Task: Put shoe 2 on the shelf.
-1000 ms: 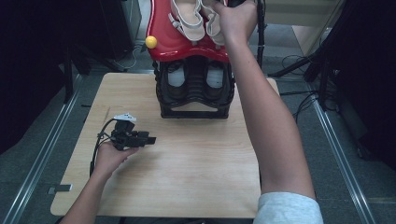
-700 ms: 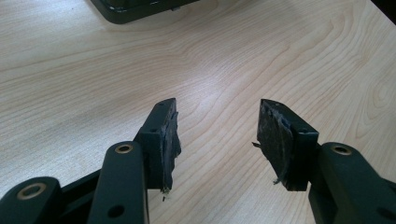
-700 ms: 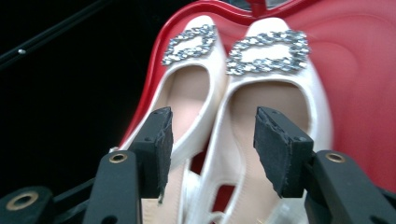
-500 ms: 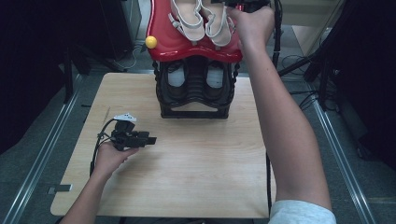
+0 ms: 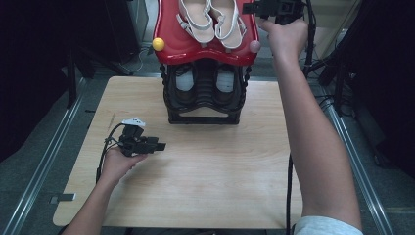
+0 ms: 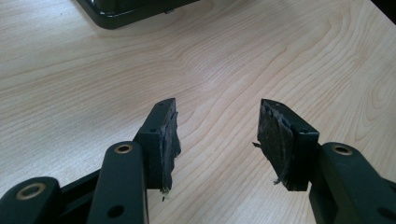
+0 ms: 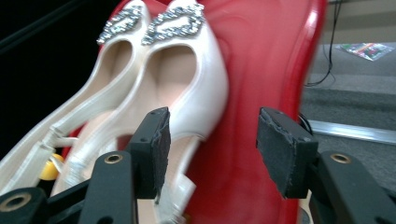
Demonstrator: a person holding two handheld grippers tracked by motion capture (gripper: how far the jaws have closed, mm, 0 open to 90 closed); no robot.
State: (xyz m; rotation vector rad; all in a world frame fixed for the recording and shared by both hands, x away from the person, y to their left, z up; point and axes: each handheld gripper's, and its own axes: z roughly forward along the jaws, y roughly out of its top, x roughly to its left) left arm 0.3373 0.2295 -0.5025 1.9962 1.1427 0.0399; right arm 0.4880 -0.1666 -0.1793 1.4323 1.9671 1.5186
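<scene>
A light wooden table [image 5: 195,186] carries a black shoe rack [image 5: 204,98] at its far middle edge. The rack's red top shelf [image 5: 205,46] bears a pair of white sandals [image 5: 210,22], just beside the right gripper [image 5: 252,8]. Bare tabletop lies under the left gripper [image 5: 159,146].

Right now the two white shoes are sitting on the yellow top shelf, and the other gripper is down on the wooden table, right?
Not quite: the top shelf is red, not yellow; only a little ball at its corner is yellow. The high view shows it. The two white shoes do sit on it, and the left gripper is down at the wooden table.
</scene>
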